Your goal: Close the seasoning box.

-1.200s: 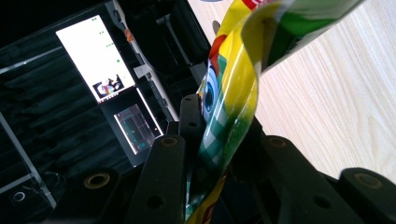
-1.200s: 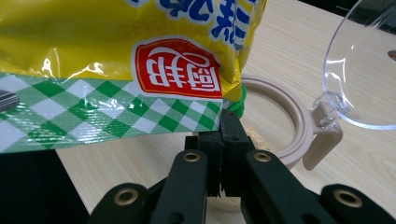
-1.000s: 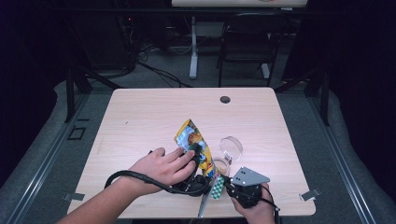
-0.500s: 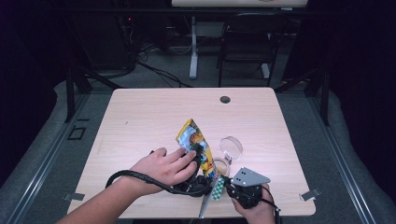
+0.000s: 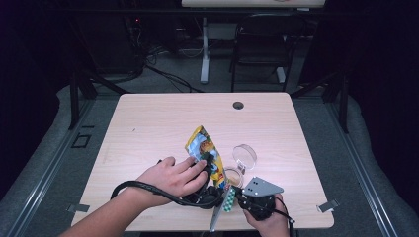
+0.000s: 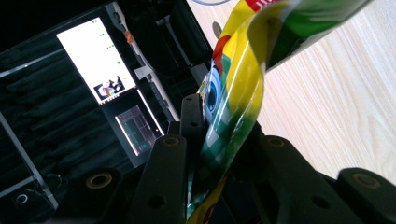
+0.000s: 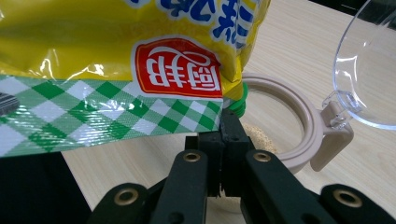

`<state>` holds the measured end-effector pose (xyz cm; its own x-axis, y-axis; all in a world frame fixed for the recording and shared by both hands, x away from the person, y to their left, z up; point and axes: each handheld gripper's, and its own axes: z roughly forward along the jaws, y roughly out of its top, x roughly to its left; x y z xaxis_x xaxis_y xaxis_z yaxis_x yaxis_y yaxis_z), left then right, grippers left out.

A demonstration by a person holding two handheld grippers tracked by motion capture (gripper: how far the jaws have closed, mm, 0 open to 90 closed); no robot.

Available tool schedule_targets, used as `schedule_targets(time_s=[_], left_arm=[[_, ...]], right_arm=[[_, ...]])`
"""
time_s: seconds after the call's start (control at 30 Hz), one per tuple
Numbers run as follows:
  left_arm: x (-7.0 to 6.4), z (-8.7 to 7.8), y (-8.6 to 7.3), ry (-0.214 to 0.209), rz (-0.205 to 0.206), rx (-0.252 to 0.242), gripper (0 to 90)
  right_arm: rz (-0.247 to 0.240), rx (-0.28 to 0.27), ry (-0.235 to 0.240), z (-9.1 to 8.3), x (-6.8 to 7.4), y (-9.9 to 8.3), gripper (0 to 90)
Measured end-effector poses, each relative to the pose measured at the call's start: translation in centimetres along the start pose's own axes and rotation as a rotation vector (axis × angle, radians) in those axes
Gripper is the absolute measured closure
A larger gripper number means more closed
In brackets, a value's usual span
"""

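A glossy yellow snack bag (image 5: 203,153) with a green-and-white checked seam stands tilted over the near middle of the pale wood-grain table (image 5: 163,118), held at two places. The left hand-held gripper (image 6: 219,154) has its black jaws clamped on a twisted fold of the foil, the person's left hand (image 5: 173,177) spread over it. The right hand-held gripper (image 7: 224,154), low at the table's near edge under its grey three-cornered plate, has its jaws pressed together on the corner of the checked seam (beside a red label with white characters).

Crowding the bag on its right is a small round container (image 7: 280,135) with a smooth beige rim, pale crumbs in its bottom; its clear domed lid (image 5: 244,155) is hinged open and leans away to the far right. The container sits just beyond the right jaws, almost under the bag's lower corner. A thick black cable (image 5: 148,190) loops across the near left of the table around the left hand.

The far half of the table is bare apart from a dark grommet hole (image 5: 238,105) near the far edge; the left side is also open wood. Beyond the table stand dark chair and desk legs on grey floor.
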<state>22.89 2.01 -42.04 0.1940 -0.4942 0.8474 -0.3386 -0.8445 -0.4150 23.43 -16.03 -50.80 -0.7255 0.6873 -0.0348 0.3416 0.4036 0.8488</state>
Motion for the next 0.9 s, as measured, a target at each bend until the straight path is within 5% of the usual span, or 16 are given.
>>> schedule_targets(time_s=[0.9], left_arm=[[0.26,0.25,0.07,-0.008,-0.010,-0.014,80.8]], right_arm=[[0.007,0.003,-0.010,-0.66,-0.35,-0.12,89.7]])
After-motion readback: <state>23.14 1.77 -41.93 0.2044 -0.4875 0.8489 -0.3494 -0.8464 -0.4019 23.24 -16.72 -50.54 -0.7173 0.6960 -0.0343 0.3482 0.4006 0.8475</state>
